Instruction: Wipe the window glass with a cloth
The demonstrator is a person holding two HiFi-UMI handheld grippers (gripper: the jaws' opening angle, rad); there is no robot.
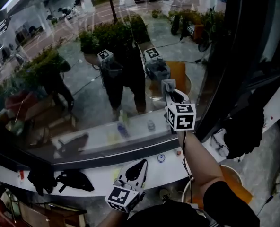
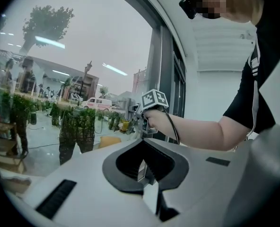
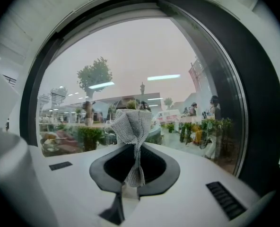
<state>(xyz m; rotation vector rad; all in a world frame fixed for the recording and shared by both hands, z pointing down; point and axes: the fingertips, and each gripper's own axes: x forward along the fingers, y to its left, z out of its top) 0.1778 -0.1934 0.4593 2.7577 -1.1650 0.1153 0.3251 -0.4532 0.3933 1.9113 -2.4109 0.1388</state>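
The window glass (image 1: 107, 65) fills the head view and mirrors the room and both grippers. My right gripper (image 1: 170, 92) is raised at arm's length close to the pane's right part, shut on a grey mesh cloth (image 1: 168, 85). In the right gripper view the cloth (image 3: 129, 126) stands bunched up out of the closed jaws (image 3: 135, 176), with the glass (image 3: 130, 65) right in front. My left gripper (image 1: 140, 168) hangs low over the white sill, apart from the glass. Its jaws (image 2: 145, 171) look shut with nothing in them. The left gripper view also catches the right gripper (image 2: 141, 121) by the pane.
A white sill (image 1: 97, 176) runs under the window, with black items (image 1: 74, 179) and a small round cap (image 1: 161, 158) on it. A dark window frame (image 1: 225, 70) stands at the right. Beyond it a black garment (image 1: 244, 131) hangs over an orange round seat (image 1: 232, 178).
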